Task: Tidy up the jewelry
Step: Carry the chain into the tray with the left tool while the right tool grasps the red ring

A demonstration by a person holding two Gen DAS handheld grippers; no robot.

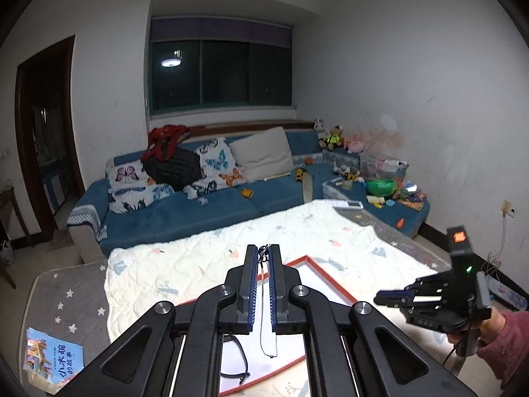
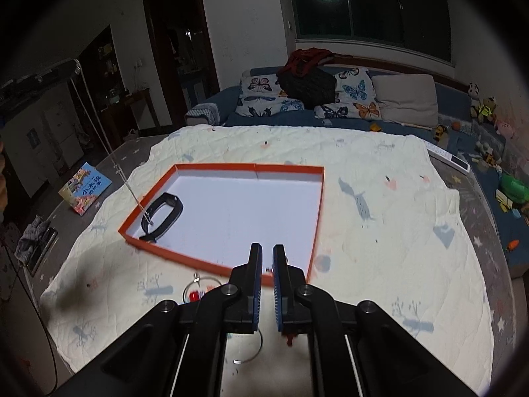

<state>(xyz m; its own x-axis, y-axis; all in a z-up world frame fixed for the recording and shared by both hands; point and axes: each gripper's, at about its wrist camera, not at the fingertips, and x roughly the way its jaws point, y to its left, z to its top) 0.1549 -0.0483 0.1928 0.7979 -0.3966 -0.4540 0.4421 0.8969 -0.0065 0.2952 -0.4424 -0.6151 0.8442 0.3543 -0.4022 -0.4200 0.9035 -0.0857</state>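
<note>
My left gripper [image 1: 264, 252] is shut on a thin dark necklace [image 1: 262, 297] that hangs down over the white, orange-rimmed tray [image 1: 330, 284]. In the right wrist view the necklace [image 2: 109, 152] shows as a long pale chain, its lower end reaching the tray [image 2: 287, 166] at a black bracelet [image 2: 165, 213] lying in the tray's left corner. That bracelet also shows in the left wrist view [image 1: 243, 360]. My right gripper [image 2: 267, 251] is nearly shut with a narrow gap and nothing visible between the fingers, low over the tray's near rim. A thin wire bangle with red beads [image 2: 198, 289] lies on the quilt just before the tray. The right gripper also shows in the left wrist view [image 1: 390, 296].
A cream quilted cloth [image 2: 380, 231] covers the table. A blue sofa [image 1: 185, 208] with butterfly pillows and toys stands behind. A children's book [image 2: 84, 188] lies on the grey star rug on the left. A white remote [image 2: 448, 158] lies at the table's far right edge.
</note>
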